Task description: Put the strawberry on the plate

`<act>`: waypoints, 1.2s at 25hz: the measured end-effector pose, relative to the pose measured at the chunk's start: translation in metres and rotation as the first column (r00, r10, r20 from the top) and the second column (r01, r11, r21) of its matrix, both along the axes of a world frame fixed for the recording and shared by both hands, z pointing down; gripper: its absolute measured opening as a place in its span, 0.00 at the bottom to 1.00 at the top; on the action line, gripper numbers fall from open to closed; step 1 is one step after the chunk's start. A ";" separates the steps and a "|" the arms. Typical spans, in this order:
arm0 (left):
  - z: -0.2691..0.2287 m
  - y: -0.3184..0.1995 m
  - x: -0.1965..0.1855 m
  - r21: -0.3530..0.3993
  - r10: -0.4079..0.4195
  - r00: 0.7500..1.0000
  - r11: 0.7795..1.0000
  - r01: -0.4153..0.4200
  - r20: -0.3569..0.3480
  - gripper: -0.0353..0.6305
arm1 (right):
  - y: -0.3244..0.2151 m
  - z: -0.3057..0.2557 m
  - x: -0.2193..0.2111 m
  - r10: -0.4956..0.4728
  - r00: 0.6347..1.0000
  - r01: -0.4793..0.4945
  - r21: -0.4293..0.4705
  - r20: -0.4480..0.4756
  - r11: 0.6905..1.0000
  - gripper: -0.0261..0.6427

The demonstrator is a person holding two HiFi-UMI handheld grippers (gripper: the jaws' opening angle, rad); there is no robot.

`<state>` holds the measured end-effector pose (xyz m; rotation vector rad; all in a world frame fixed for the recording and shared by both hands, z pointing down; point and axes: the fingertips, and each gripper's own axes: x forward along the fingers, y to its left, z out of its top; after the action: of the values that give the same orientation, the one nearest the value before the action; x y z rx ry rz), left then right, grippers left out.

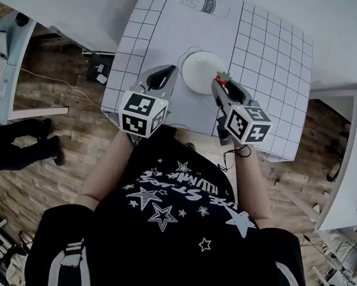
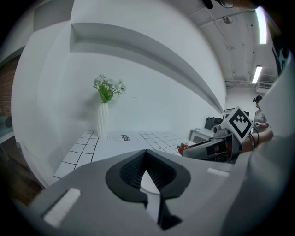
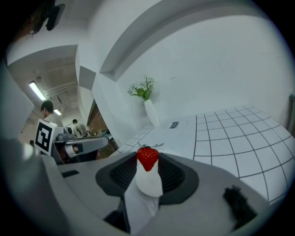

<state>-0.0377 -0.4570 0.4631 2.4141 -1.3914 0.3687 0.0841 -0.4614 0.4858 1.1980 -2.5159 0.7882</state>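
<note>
At white plate (image 1: 199, 68) rim, strawberry (image 3: 147, 158) gripped in R claw (image 3: 148, 162); L claw (image 2: 146, 152) shut, nothing held.

The person wears a black T-shirt (image 1: 177, 212) printed with white stars and lettering, with pale stripes on the black sleeves (image 1: 282, 271). The left gripper (image 1: 169, 70) and right gripper (image 1: 223, 82) are both smooth grey shells with dark ribbed fingers (image 3: 120, 173). Each carries a white cube (image 1: 142, 113) of black square markers at its near end, and a thin black cable (image 1: 235, 155) loops under the right one.
</note>
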 end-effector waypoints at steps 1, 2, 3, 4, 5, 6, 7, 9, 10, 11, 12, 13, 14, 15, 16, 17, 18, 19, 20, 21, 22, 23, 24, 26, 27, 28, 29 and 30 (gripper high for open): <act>0.003 -0.005 -0.002 -0.005 0.004 1.000 1.000 -0.004 -0.002 0.07 | -0.004 0.006 -0.002 0.001 1.000 -0.001 -0.014 -0.010 1.000 0.27; 0.006 -0.011 -0.004 -0.010 0.008 1.000 1.000 -0.008 -0.004 0.07 | -0.009 0.011 -0.005 0.001 1.000 -0.002 -0.025 -0.019 1.000 0.27; 0.008 -0.017 -0.006 -0.013 0.011 1.000 1.000 -0.011 -0.005 0.07 | -0.014 0.016 -0.008 0.002 1.000 -0.003 -0.034 -0.028 0.999 0.27; 0.011 -0.023 -0.008 -0.016 0.015 1.000 1.000 -0.015 -0.006 0.07 | -0.019 0.021 -0.011 0.003 0.999 -0.004 -0.040 -0.040 0.999 0.27; 0.013 -0.028 -0.010 -0.020 0.018 1.000 1.000 -0.018 -0.007 0.07 | -0.023 0.025 -0.013 0.003 0.999 -0.005 -0.047 -0.053 0.999 0.27; 0.016 -0.032 -0.011 -0.026 0.023 1.000 0.999 -0.023 -0.009 0.07 | -0.025 0.030 -0.015 0.001 0.998 -0.005 -0.056 -0.068 0.998 0.27; 0.019 -0.035 -0.011 -0.033 0.027 1.000 0.999 -0.028 -0.012 0.07 | -0.027 0.035 -0.016 -0.001 0.997 -0.004 -0.069 -0.083 0.998 0.27; 0.026 -0.039 -0.009 -0.050 0.036 0.999 0.998 -0.037 -0.015 0.07 | -0.028 0.045 -0.017 -0.011 0.994 0.001 -0.100 -0.109 0.995 0.27; 0.029 -0.041 -0.009 -0.055 0.040 0.999 0.998 -0.040 -0.016 0.07 | -0.029 0.051 -0.018 -0.017 0.993 0.003 -0.113 -0.120 0.994 0.27; 0.032 -0.043 -0.009 -0.059 0.042 0.999 0.997 -0.043 -0.017 0.07 | -0.031 0.056 -0.020 -0.023 0.991 0.007 -0.123 -0.131 0.992 0.27; 0.035 -0.045 -0.009 -0.061 0.043 0.999 0.997 -0.044 -0.018 0.07 | -0.033 0.061 -0.021 -0.030 0.990 0.011 -0.133 -0.141 0.991 0.27; 0.037 -0.047 -0.009 -0.064 0.043 0.999 0.997 -0.044 -0.020 0.07 | -0.034 0.066 -0.022 -0.038 0.988 0.016 -0.144 -0.150 0.989 0.27; 0.039 -0.049 -0.009 -0.068 0.042 0.999 0.997 -0.044 -0.023 0.07 | -0.034 0.071 -0.024 -0.045 0.986 0.020 -0.156 -0.158 0.988 0.27; 0.042 -0.049 -0.010 -0.073 0.041 0.999 0.996 -0.043 -0.026 0.07 | -0.034 0.076 -0.024 -0.052 0.985 0.023 -0.168 -0.165 0.985 0.27; 0.044 -0.049 -0.010 -0.077 0.039 0.999 0.996 -0.041 -0.029 0.07 | -0.034 0.079 -0.025 -0.055 0.983 0.024 -0.178 -0.173 0.984 0.27; 0.045 -0.050 -0.011 -0.080 0.037 0.999 0.996 -0.039 -0.031 0.07 | -0.035 0.082 -0.025 -0.057 0.982 0.023 -0.184 -0.181 0.983 0.27; 0.046 -0.051 -0.012 -0.082 0.035 0.999 0.996 -0.037 -0.032 0.07 | -0.036 0.085 -0.026 -0.059 0.980 0.023 -0.189 -0.189 0.982 0.27; 0.047 -0.052 -0.012 -0.083 0.034 0.999 0.996 -0.036 -0.032 0.07 | -0.037 0.087 -0.026 -0.063 0.978 0.024 -0.194 -0.199 0.981 0.27; 0.048 -0.054 -0.013 -0.083 0.033 0.999 0.996 -0.035 -0.031 0.07 | -0.038 0.090 -0.027 -0.069 0.975 0.026 -0.200 -0.210 0.979 0.27; 0.049 -0.055 -0.015 -0.083 0.032 0.999 0.996 -0.034 -0.028 0.07 | -0.038 0.092 -0.028 -0.076 0.972 0.030 -0.206 -0.221 0.978 0.27; 0.049 -0.056 -0.016 -0.084 0.030 0.999 0.996 -0.032 -0.024 0.07 | -0.039 0.094 -0.029 -0.083 0.969 0.033 -0.212 -0.232 0.977 0.27; 0.050 -0.056 -0.017 -0.085 0.028 0.999 0.996 -0.030 -0.021 0.07 | -0.039 0.096 -0.029 -0.089 0.966 0.035 -0.220 -0.242 0.975 0.27; 0.051 -0.056 -0.018 -0.086 0.026 0.999 0.996 -0.027 -0.018 0.07 | -0.038 0.098 -0.029 -0.094 0.964 0.036 -0.226 -0.250 0.973 0.27; 0.052 -0.055 -0.020 -0.088 0.021 1.000 0.996 -0.023 -0.017 0.07 | -0.038 0.101 -0.030 -0.101 0.959 0.038 -0.236 -0.263 0.971 0.27; 0.052 -0.055 -0.021 -0.088 0.020 1.000 0.996 -0.021 -0.016 0.07 | -0.037 0.102 -0.030 -0.104 0.958 0.038 -0.238 -0.268 0.970 0.27; 0.052 -0.054 -0.021 -0.088 0.018 1.000 0.996 -0.019 -0.015 0.07 | -0.037 0.102 -0.030 -0.105 0.957 0.039 -0.239 -0.271 0.970 0.27; 0.052 -0.053 -0.022 -0.088 0.017 1.000 0.996 -0.018 -0.013 0.07 | -0.037 0.102 -0.030 -0.108 0.956 0.041 -0.239 -0.274 0.970 0.27; 0.052 -0.052 -0.022 -0.088 0.017 1.000 0.996 -0.018 -0.010 0.07 | -0.037 0.102 -0.030 -0.111 0.955 0.044 -0.239 -0.275 0.970 0.27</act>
<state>-0.0599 -0.5092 0.5151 2.3546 -1.3225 0.4137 0.0536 -0.4985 0.5881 1.0446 -2.1566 0.7977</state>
